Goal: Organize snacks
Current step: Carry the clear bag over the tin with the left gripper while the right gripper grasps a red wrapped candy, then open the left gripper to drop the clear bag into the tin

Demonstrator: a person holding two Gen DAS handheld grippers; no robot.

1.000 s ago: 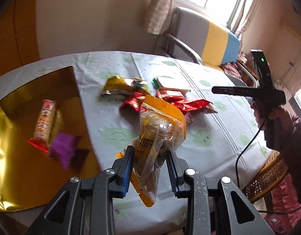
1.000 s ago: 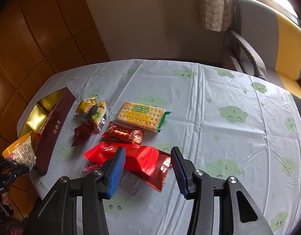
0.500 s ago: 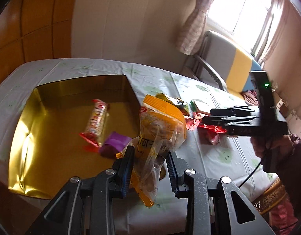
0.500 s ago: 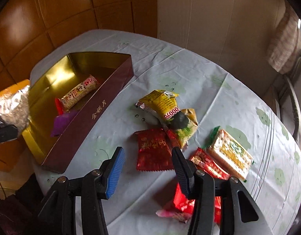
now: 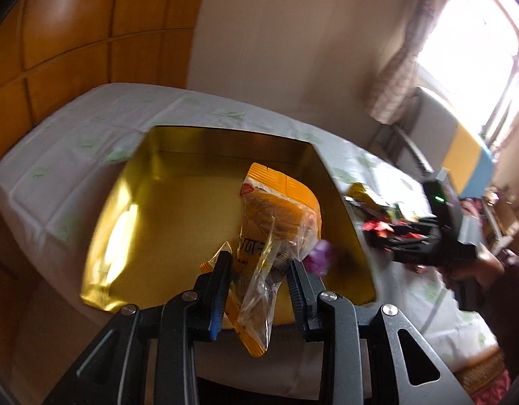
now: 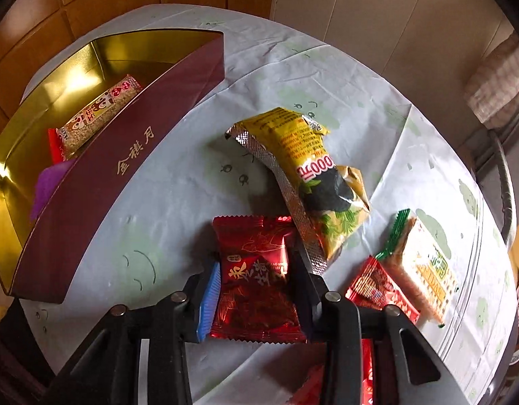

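Note:
My left gripper [image 5: 259,266] is shut on an orange and clear snack bag [image 5: 276,222] and holds it above the gold-lined box [image 5: 178,209]. A purple packet [image 5: 318,258] lies in the box behind the bag. In the right wrist view the box [image 6: 101,168] has a maroon wall and holds a sesame bar [image 6: 97,114] and the purple packet [image 6: 48,182]. My right gripper [image 6: 256,287] is open, its fingers on either side of a dark red packet [image 6: 256,283] lying on the table. A yellow packet [image 6: 310,168] lies just beyond it.
A cracker pack [image 6: 424,266] and more red packets [image 6: 380,290] lie right of my right gripper. The table has a pale cloth [image 6: 178,182] with green prints. A chair [image 5: 461,135] and window stand at the far right. Wood panelling is behind the table.
My left gripper carried the orange bag left, from beside the box to over its middle. My right gripper moved down and forward until its fingers straddle the dark red packet.

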